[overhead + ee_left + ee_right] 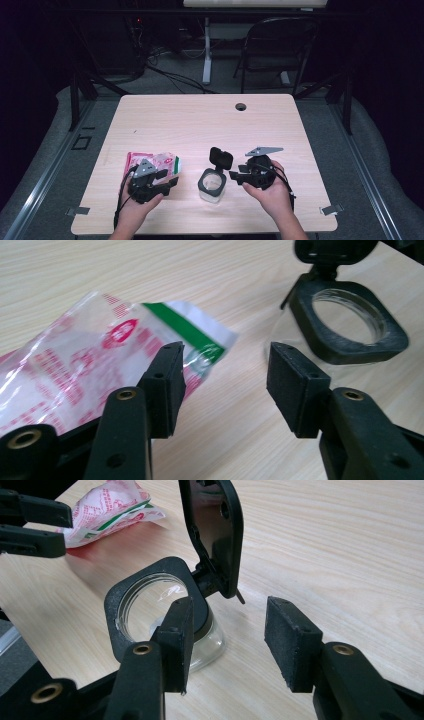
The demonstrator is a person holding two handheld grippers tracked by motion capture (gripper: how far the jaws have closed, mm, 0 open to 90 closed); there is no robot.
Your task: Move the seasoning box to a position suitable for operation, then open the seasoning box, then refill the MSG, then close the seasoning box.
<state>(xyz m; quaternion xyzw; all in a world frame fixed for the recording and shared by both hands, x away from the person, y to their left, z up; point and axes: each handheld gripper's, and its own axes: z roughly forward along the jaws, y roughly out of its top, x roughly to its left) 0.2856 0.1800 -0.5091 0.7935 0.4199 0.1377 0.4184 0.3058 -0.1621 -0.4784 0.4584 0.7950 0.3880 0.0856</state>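
Open tool, open-lidded jar, packet

One jar with hinged lid; one snack packet; one table

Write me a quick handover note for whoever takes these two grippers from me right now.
Left hand-held gripper: open, nothing clamped, beside the red, white and green plastic packet lying flat on the light wooden table.
Right hand-held gripper: open, empty, next to the clear square jar, not gripping it.
Jar: upright near the table's front edge, between the two grippers; its black hinged lid stands open.
Done: lid is up.
Left, likely: pick up the packet and bring it to the jar.
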